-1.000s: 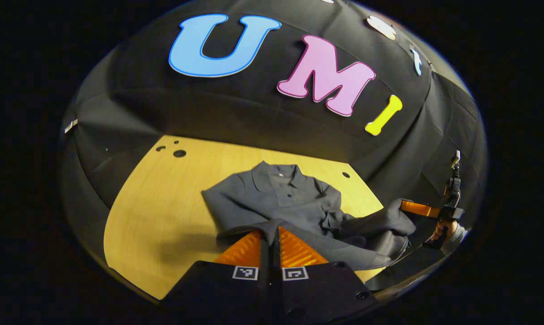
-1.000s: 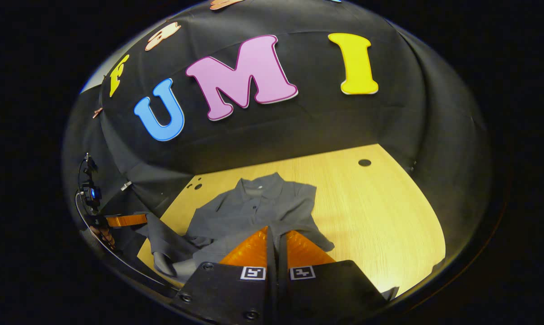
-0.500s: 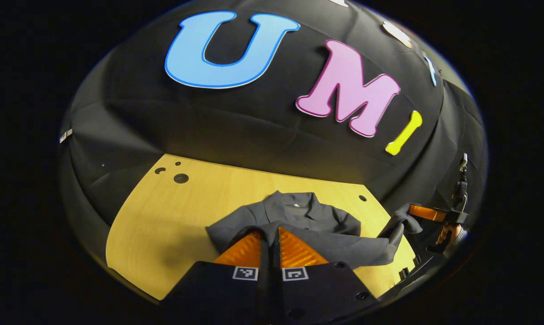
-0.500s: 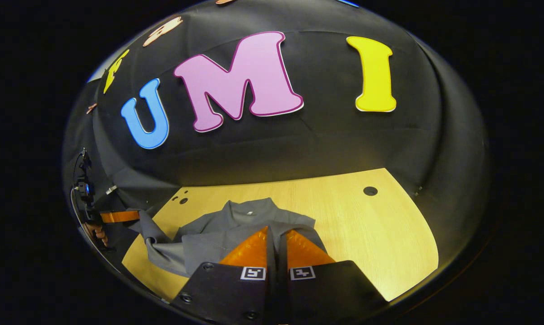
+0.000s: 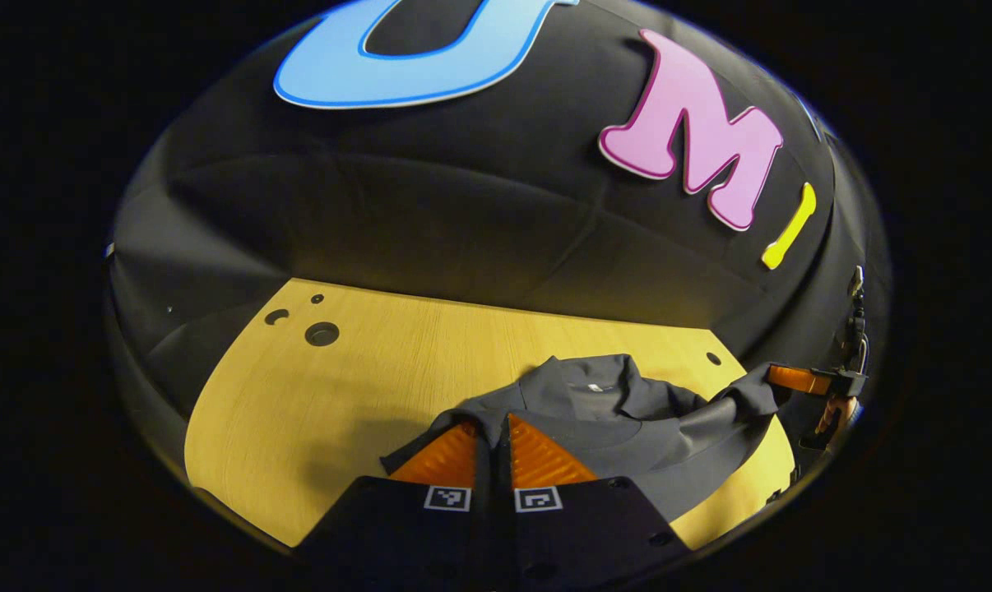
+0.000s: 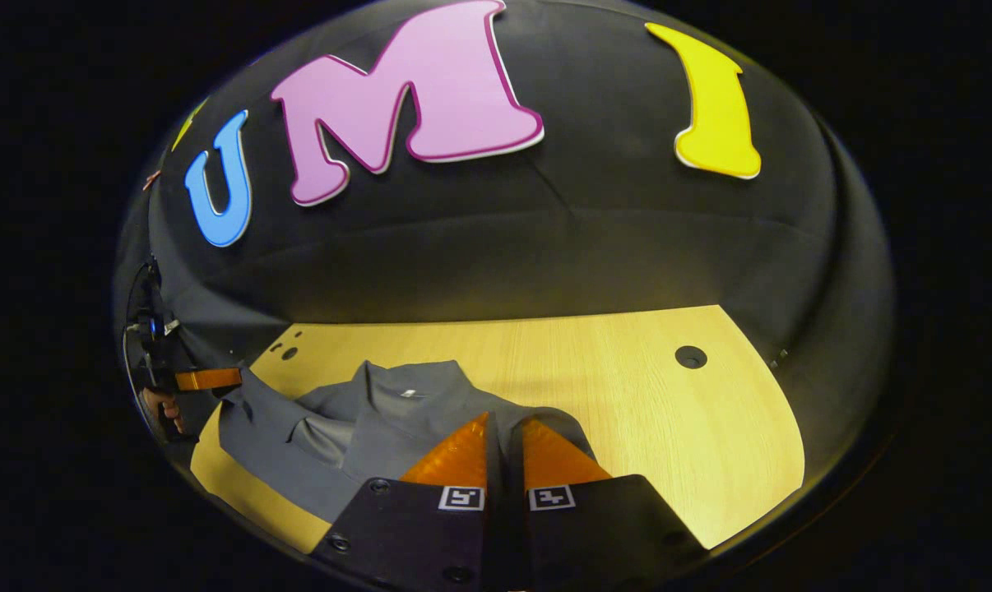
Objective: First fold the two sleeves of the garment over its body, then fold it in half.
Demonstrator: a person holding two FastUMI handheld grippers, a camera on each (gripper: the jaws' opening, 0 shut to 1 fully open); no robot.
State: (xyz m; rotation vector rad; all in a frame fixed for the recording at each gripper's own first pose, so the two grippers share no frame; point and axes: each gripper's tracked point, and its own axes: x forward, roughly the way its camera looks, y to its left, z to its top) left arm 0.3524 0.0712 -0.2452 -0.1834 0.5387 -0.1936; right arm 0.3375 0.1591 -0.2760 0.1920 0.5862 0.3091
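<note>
A dark grey collared shirt [image 5: 619,419] lies on the wooden table [image 5: 315,395], its collar toward the booth wall. My left gripper [image 5: 493,421] is shut on the shirt's hem at one corner. In the right gripper view the same shirt [image 6: 381,419] spreads to the left, and my right gripper [image 6: 502,423] is shut on the hem's other corner. The hem is lifted and stretched between the two grippers, above the shirt's body. The right gripper [image 5: 796,380] and the hand holding it appear at the far right of the left gripper view; the left gripper [image 6: 204,379] appears at the far left of the right gripper view.
The table has round holes, several near its far left corner [image 5: 322,333] and one toward the far right [image 6: 690,357]. Black cloth walls close the table in at the back and sides. Bare tabletop lies left of the shirt [image 5: 298,411] and right of it [image 6: 677,444].
Both grippers have carried the hem forward toward the collar. The folded-over part now covers most of the shirt's body, and the wall looms closer in both views.
</note>
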